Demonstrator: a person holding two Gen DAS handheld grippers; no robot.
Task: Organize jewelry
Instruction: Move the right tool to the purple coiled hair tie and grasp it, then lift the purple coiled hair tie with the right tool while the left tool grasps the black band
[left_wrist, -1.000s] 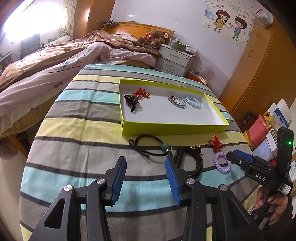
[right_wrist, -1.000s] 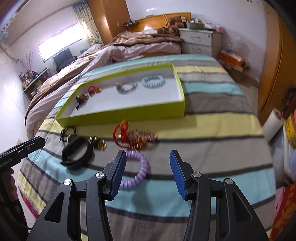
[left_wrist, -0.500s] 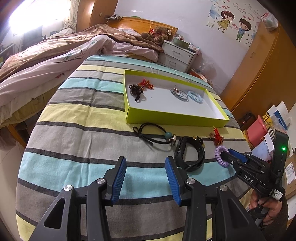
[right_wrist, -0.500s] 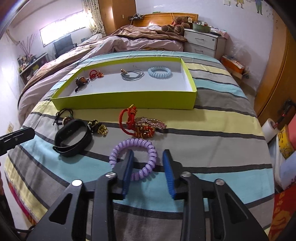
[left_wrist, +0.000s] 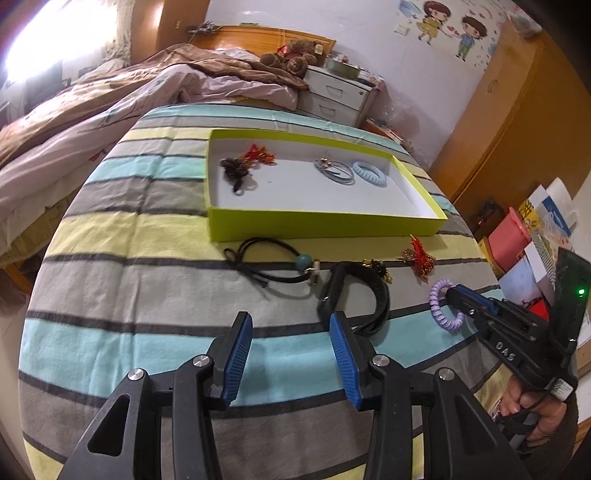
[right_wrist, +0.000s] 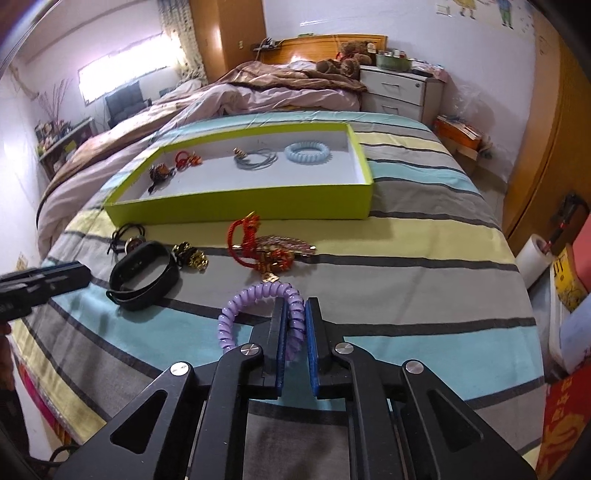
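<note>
With our right gripper (right_wrist: 294, 325) pinching the purple coil bracelet (right_wrist: 258, 295) — left gripper (left_wrist: 290, 354) spread, idle — we should lift straight up, then carry it to the green tray (right_wrist: 236, 206).

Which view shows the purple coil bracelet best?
The right wrist view: the purple coil bracelet sits close and large, pinched by the right tool. The left wrist view shows it small at the right edge, partly hidden by that tool.

A striped bedsheet (left_wrist: 147, 288) covers the bed. At twelve o'clock, a rumpled brown quilt (right_wrist: 280, 79), teddy bear (left_wrist: 291, 59) and white nightstand (right_wrist: 400, 90); wall stickers (left_wrist: 450, 29) at one o'clock.
</note>
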